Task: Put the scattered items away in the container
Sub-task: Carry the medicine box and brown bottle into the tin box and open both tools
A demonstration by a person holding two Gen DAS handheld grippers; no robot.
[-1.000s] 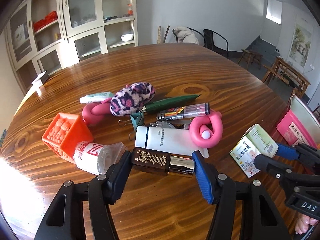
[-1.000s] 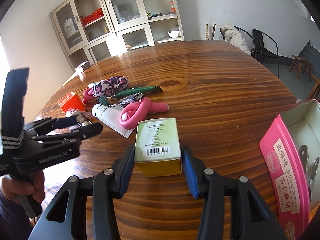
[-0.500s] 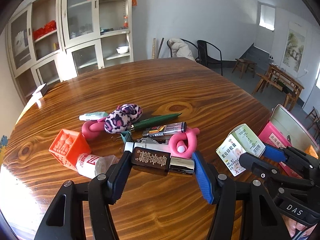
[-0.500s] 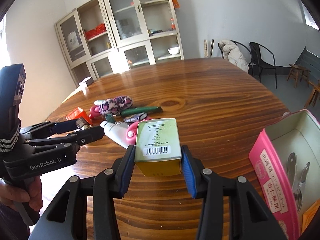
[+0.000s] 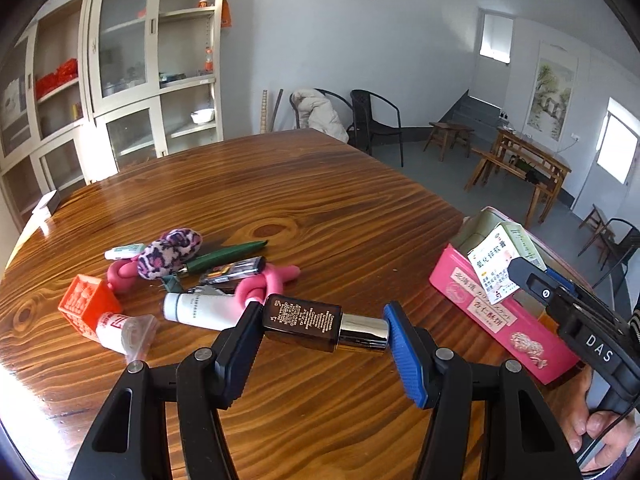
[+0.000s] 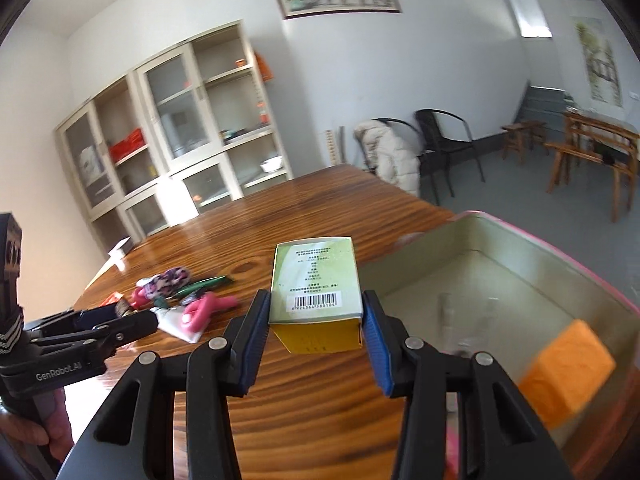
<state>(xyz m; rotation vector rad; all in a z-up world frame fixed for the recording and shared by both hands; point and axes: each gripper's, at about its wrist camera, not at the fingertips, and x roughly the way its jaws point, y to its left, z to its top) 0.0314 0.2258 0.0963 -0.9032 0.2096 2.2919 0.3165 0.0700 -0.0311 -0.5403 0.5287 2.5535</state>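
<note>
My left gripper [image 5: 324,328] is shut on a dark brown bottle with a silver cap [image 5: 320,322], held sideways above the table. My right gripper [image 6: 316,320] is shut on a green and yellow carton [image 6: 316,286], held at the left rim of the open pink tin [image 6: 500,256]. In the left wrist view the carton [image 5: 500,260] hangs over the tin [image 5: 500,320] at the right. A pile of scattered items lies left of centre: a white tube [image 5: 200,312], a pink knotted toy [image 5: 268,284], a leopard plush [image 5: 170,254], a green pen [image 5: 224,254].
An orange cube [image 5: 88,304] and a small plastic-wrapped roll [image 5: 120,330] lie at the pile's left. An orange block [image 6: 568,368] and metal utensils lie in the tin. The round wooden table [image 5: 320,200] reaches far back. Cabinets and chairs stand beyond.
Both grippers have risen and swung right. The right gripper carried the carton from the table's middle to over the tin's rim. The left gripper lifted the bottle off the table.
</note>
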